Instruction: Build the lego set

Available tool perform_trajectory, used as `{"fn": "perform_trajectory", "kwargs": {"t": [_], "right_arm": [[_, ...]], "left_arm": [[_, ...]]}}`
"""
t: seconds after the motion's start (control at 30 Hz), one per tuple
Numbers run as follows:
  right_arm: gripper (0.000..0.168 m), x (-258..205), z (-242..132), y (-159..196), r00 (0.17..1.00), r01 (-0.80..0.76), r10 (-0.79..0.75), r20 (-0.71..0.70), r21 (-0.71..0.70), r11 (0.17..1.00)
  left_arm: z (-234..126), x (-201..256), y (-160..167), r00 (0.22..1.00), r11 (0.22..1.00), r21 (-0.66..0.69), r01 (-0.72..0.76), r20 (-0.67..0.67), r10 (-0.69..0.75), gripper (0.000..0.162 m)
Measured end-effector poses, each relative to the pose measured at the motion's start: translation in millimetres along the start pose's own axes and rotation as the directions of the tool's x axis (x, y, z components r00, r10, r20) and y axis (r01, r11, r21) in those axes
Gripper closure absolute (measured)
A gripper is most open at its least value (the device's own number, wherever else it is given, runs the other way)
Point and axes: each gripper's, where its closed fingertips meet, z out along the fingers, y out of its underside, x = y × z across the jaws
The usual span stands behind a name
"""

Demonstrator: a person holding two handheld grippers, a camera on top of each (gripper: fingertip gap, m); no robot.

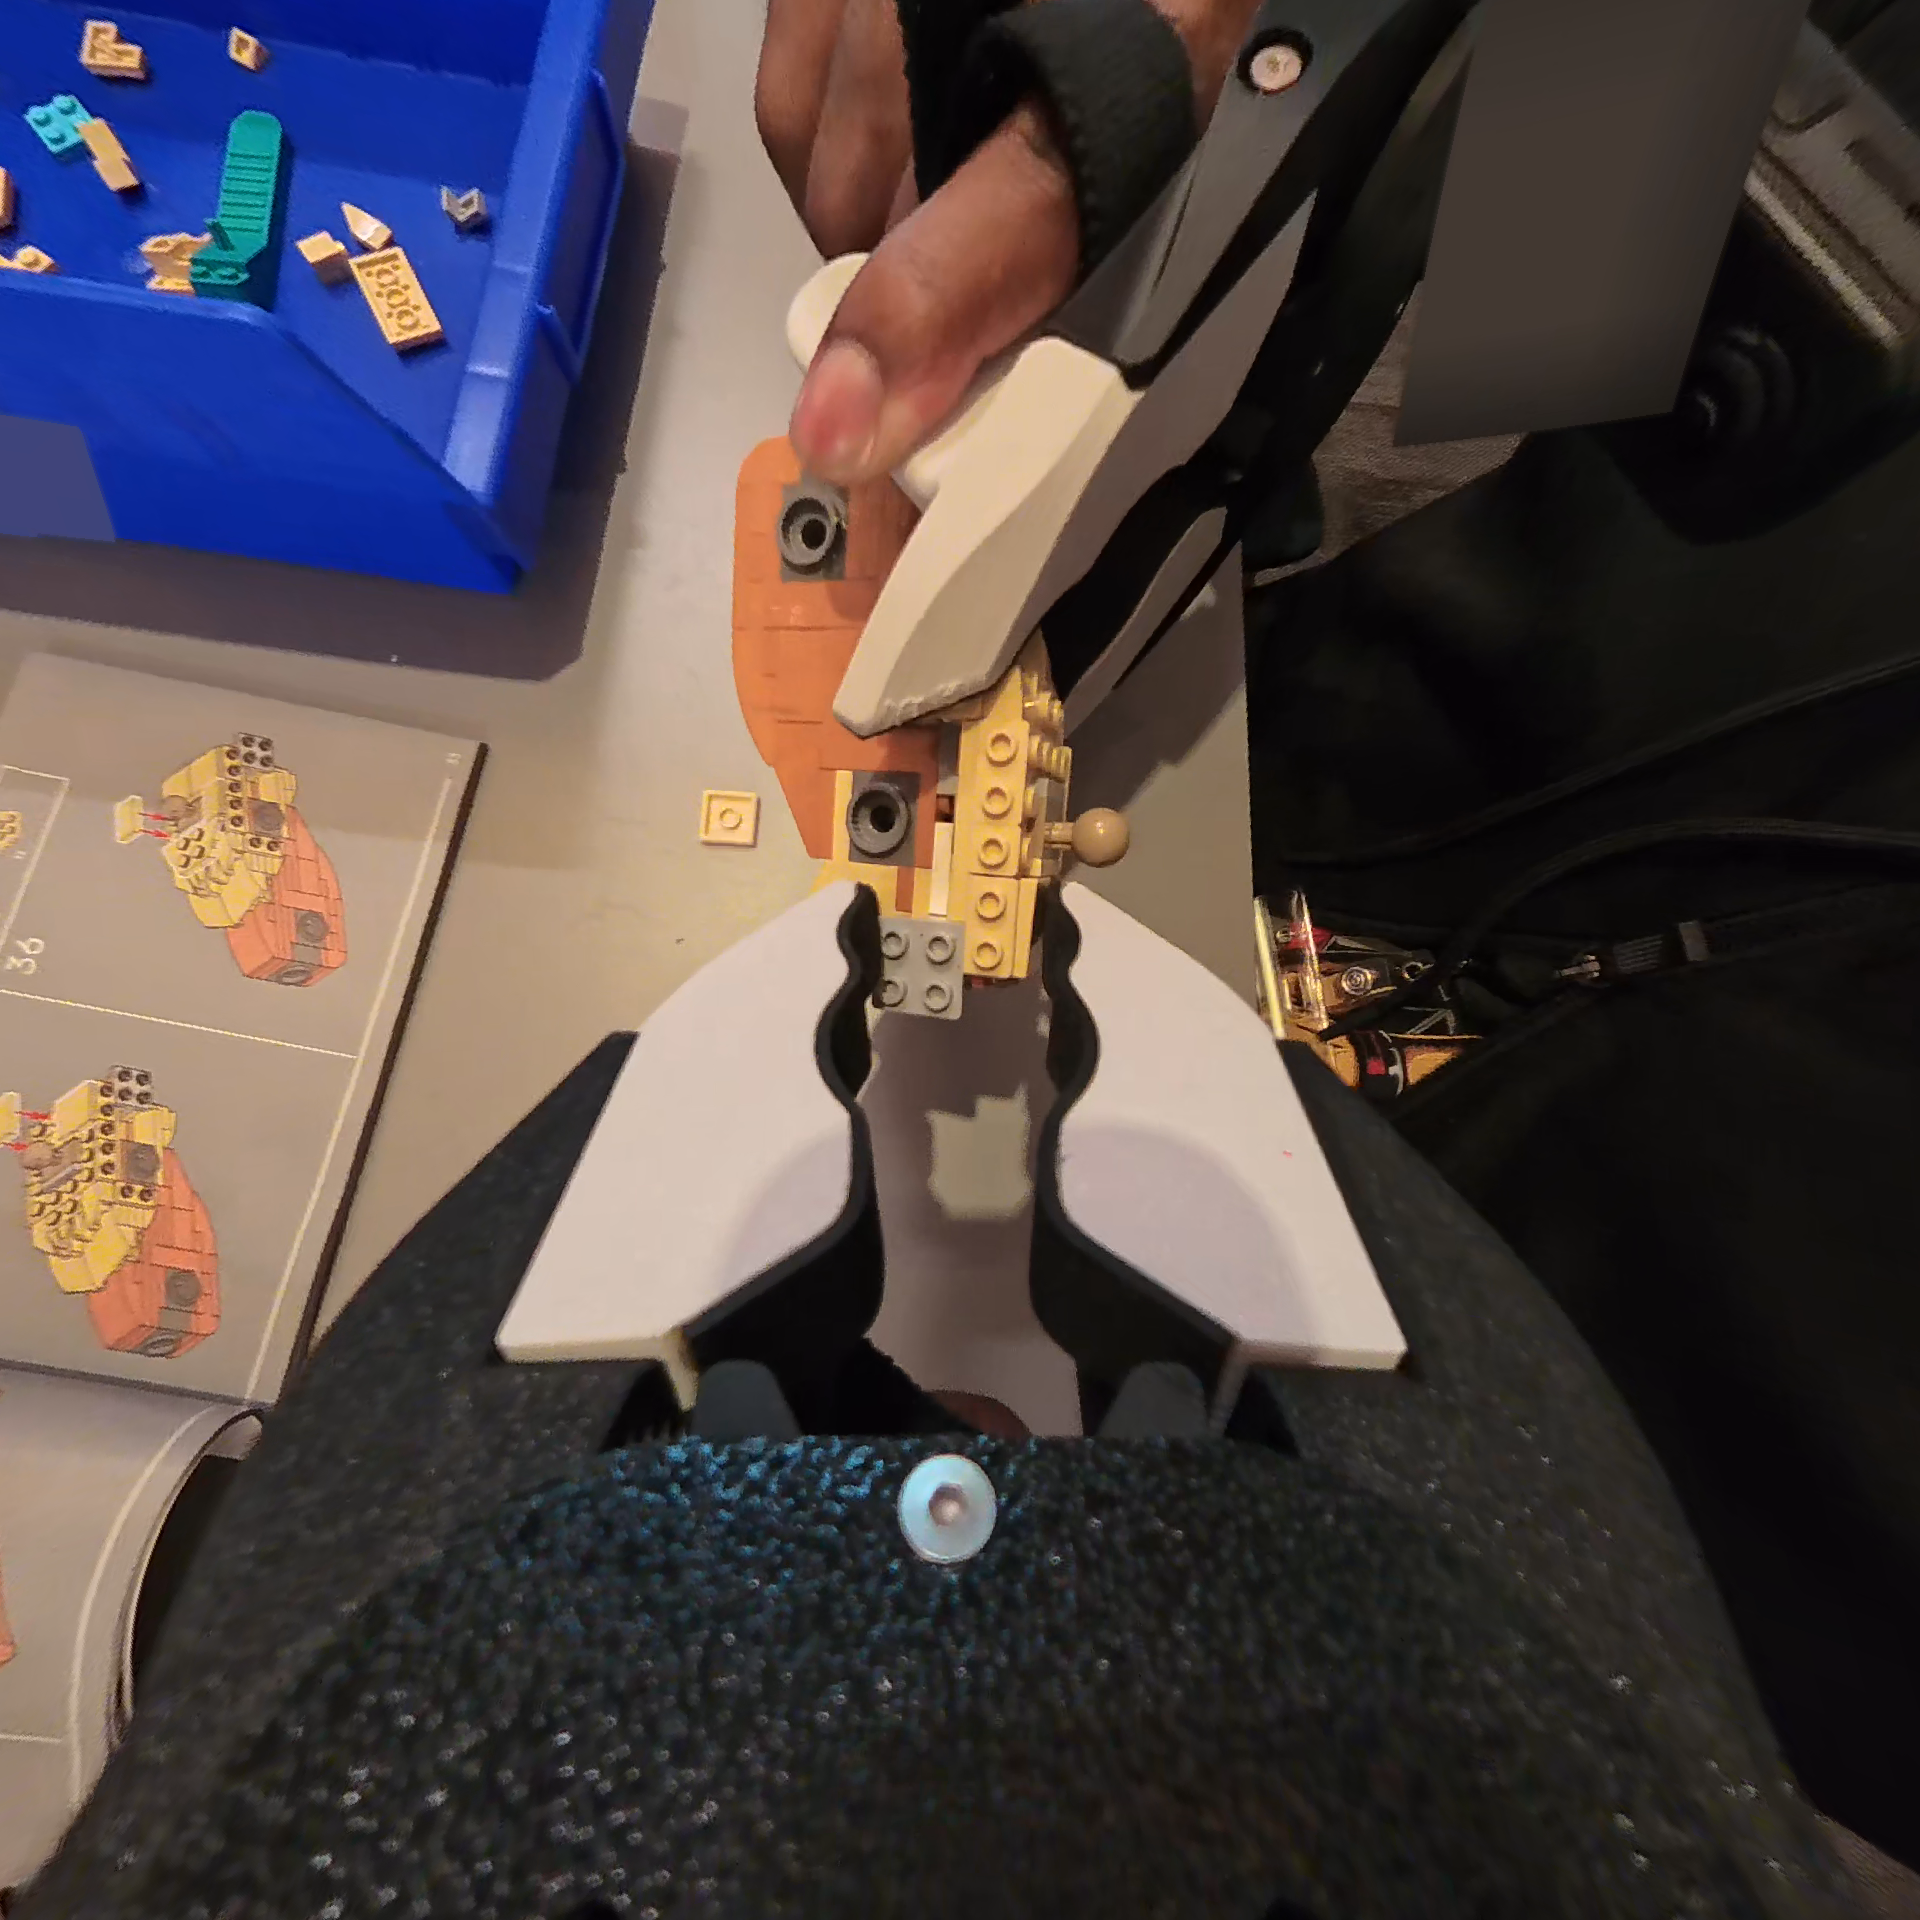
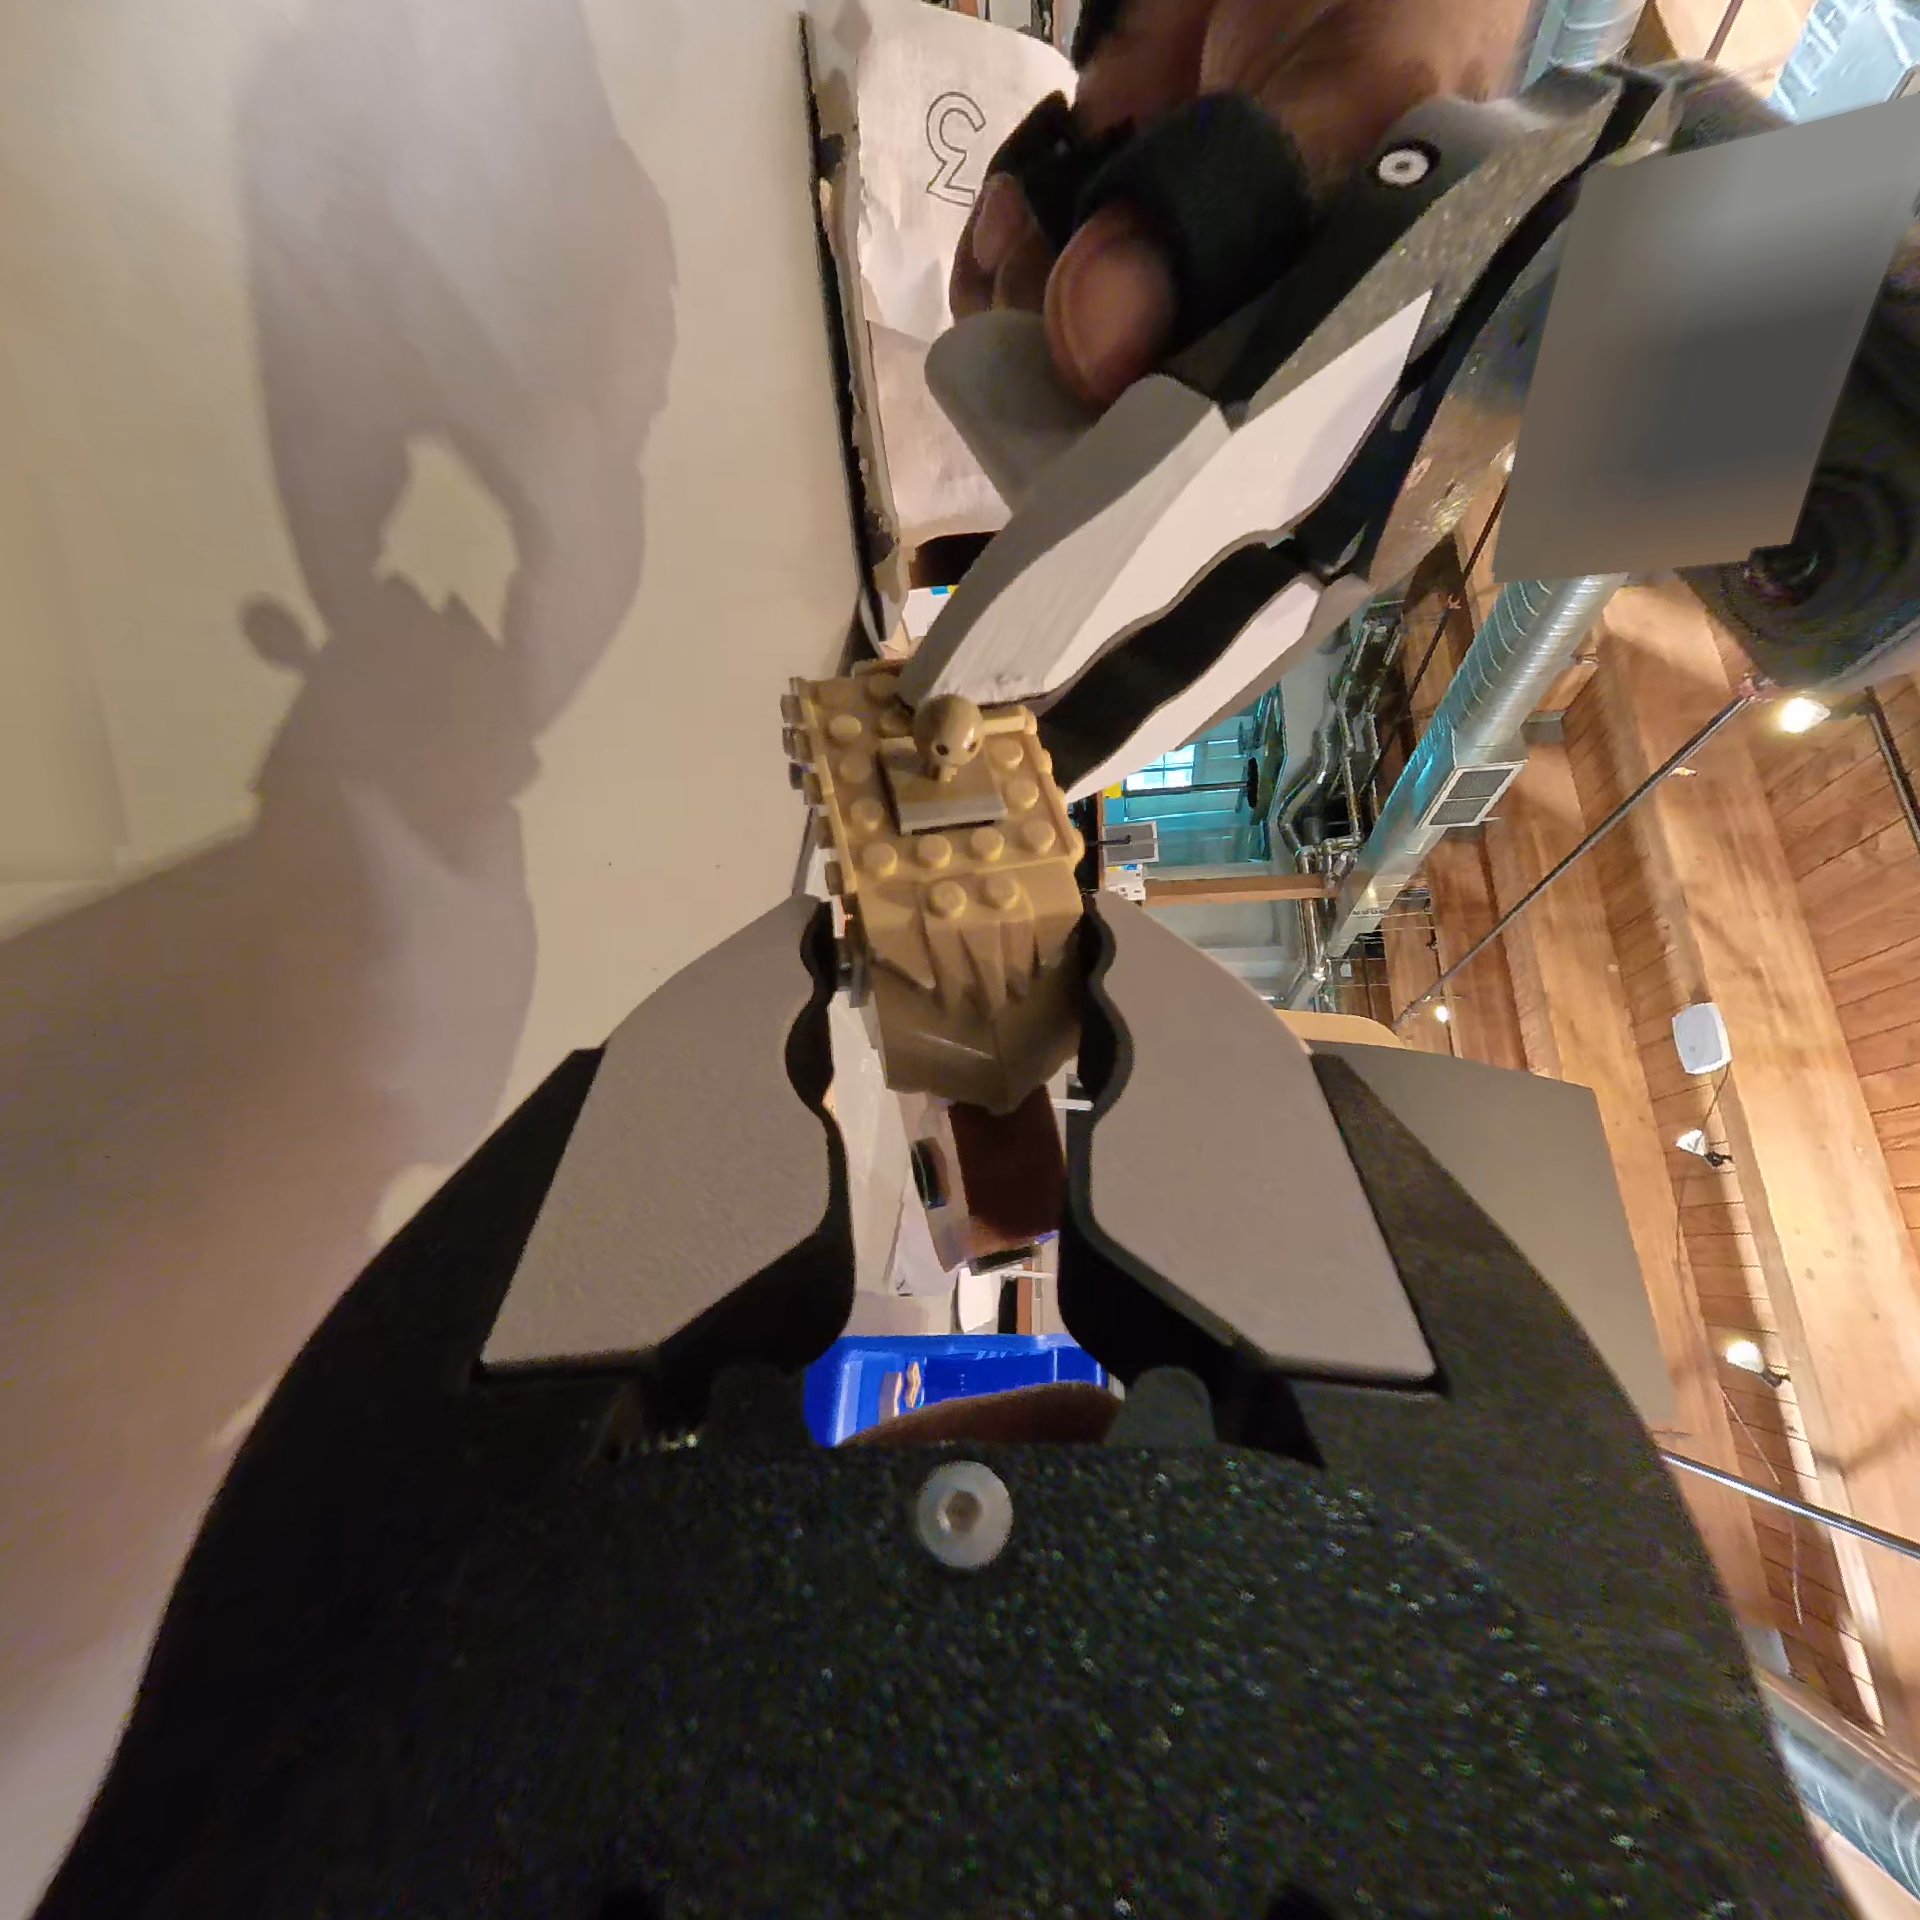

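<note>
A partly built lego model (image 1: 790, 644) with an orange-brown body, tan studded bricks, a grey 2x2 plate and a tan ball joint (image 1: 1101, 836) is held above the grey table. My left gripper (image 1: 956, 914) is shut on its near tan and grey end. My right gripper (image 1: 935, 686) comes in from above and is shut on its far part. In the right wrist view, my right gripper (image 2: 956, 935) clamps the model's tan studded side (image 2: 935, 831). The left gripper (image 2: 966, 675) touches it by the ball joint (image 2: 945, 732).
A blue bin (image 1: 520, 312) at the far left holds several loose tan pieces and a teal separator tool (image 1: 244, 208). An open instruction booklet (image 1: 208, 987) lies at the left. One loose tan tile (image 1: 729, 818) lies on the table. A white paper bag (image 2: 914, 260) lies behind. Both grippers' tips are close together, under 4 cm apart.
</note>
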Motion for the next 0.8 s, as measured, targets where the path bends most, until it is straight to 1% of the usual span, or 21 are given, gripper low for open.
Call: {"fn": "perform_trajectory", "kwargs": {"t": [0.1,0.17,0.2,0.23,0.27,0.33,0.47,0.6,0.8], "right_arm": [[0.125,-4,2,0,1.0,0.0,0.0,0.012,0.0,1.0],[0.124,-7,3,0,1.0,-0.007,0.007,0.028,-0.002,1.0],[0.124,-8,3,0,0.999,-0.011,0.011,0.033,-0.001,1.0],[0.124,-9,4,0,0.999,-0.01,0.01,0.039,-0.003,1.0],[0.124,-10,4,0,0.999,-0.006,0.006,0.043,-0.006,1.0],[0.124,-9,5,0,0.999,-0.005,0.005,0.044,-0.003,1.0],[0.124,-7,6,-2,0.999,0.001,-0.001,0.04,0.002,1.0],[0.124,-4,6,-5,1.0,0.009,-0.009,0.027,0.006,1.0],[0.125,-2,6,-7,0.999,0.031,-0.031,0.017,0.006,1.0]], "left_arm": [[2,-1,4,0.999,0.999,-0.027,-0.034,0.024,0.034,0.131],[-1,-6,1,0.994,0.997,-0.032,-0.067,0.087,0.07,0.116],[-4,-4,-1,0.991,0.995,-0.027,-0.093,0.093,0.096,0.114],[-8,-1,-5,0.988,0.992,-0.018,-0.122,0.09,0.123,0.117],[-12,4,-8,0.985,0.988,-0.012,-0.151,0.077,0.152,0.124],[-16,11,-8,0.977,0.978,-0.036,-0.204,0.054,0.205,0.131],[-13,7,-4,0.973,0.971,-0.102,-0.217,0.058,0.224,0.132],[-6,7,2,0.97,0.963,-0.142,-0.231,0.038,0.238,0.143],[-7,9,2,0.965,0.956,-0.156,-0.248,0.043,0.257,0.144]]}}
